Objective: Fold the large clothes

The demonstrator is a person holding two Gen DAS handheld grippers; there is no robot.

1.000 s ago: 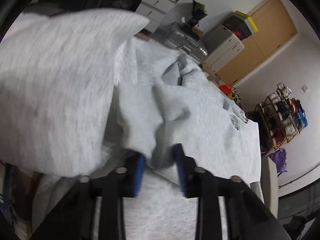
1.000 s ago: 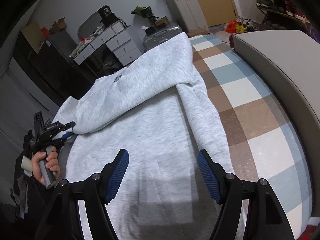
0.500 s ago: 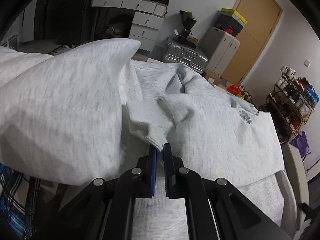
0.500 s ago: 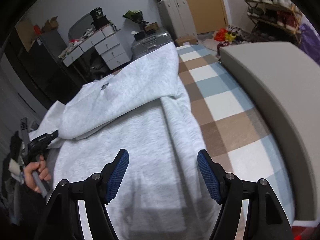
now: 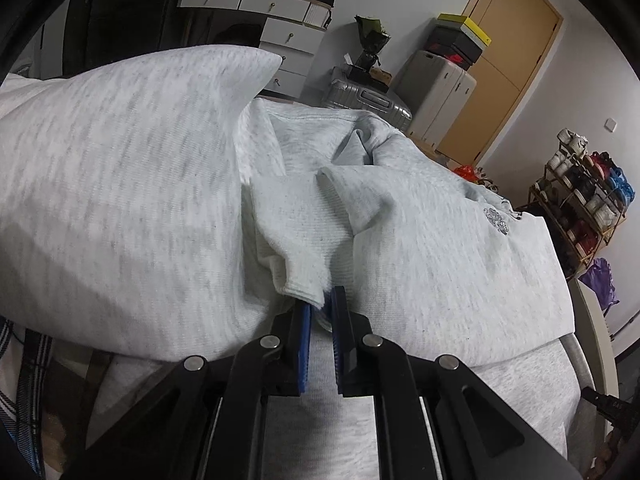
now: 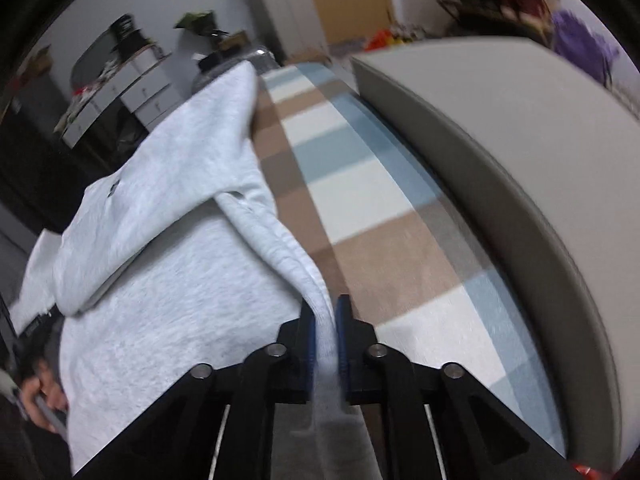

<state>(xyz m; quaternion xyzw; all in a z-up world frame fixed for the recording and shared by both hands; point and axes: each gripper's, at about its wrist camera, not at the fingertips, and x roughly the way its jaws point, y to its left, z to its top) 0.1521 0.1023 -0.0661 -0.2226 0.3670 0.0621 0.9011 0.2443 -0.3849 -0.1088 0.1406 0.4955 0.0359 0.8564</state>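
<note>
Wooden door [image 5: 508, 60], white drawers [image 5: 256, 4], shoe rack [image 5: 580, 200]

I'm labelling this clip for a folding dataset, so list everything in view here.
sweatshirt: one, light grey, spread on the bed, partly folded
bed cover: one, brown, blue and white checks, under the sweatshirt
headboard: one, grey, beside the cover
suitcase: one, silver, past the bed
drawers: one set, white, by the wall
shoe rack: one, full, far right
door: one, wooden
left hand-held gripper: black, blue pads, shut on a sweatshirt edge
right hand-held gripper: jaws just closed onto the sweatshirt's side edge
</note>
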